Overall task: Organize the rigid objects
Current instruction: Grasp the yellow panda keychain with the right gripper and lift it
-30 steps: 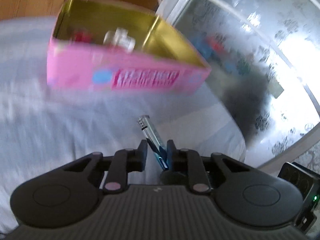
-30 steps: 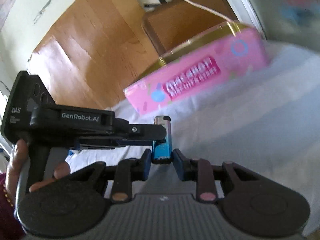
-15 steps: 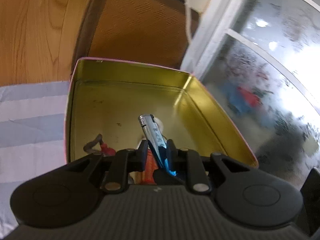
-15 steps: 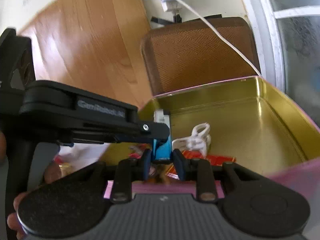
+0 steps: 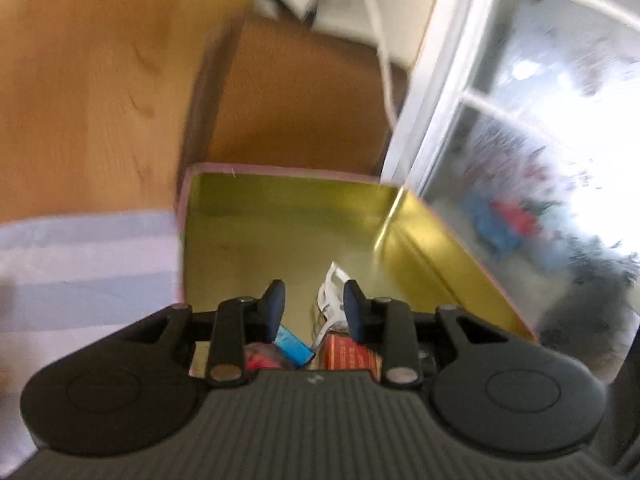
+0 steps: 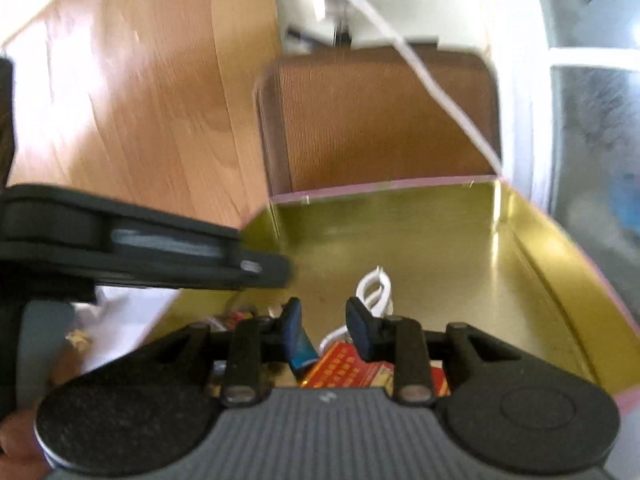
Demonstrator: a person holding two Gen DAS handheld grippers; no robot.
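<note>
No legible text in either view

The red packet (image 6: 352,364) in the gold-lined tin (image 6: 540,264) carried rows of yellow print, too blurred to read; nothing else bore readable lettering.

Both grippers point forward and slightly down — the left gripper (image 5: 314,306) and the right gripper (image 6: 323,322) have jaws opening, nothing pressed between the pads.

Your tin (image 5: 432,240) sits on the cloth (image 5: 80,264), with the chair back (image 5: 296,100) behind it and the window (image 5: 560,160) to its right. In the tin's near end lie the lighter (image 5: 294,344), the packet (image 5: 348,354) right of it, and the clip (image 5: 332,296) beyond both.
</note>
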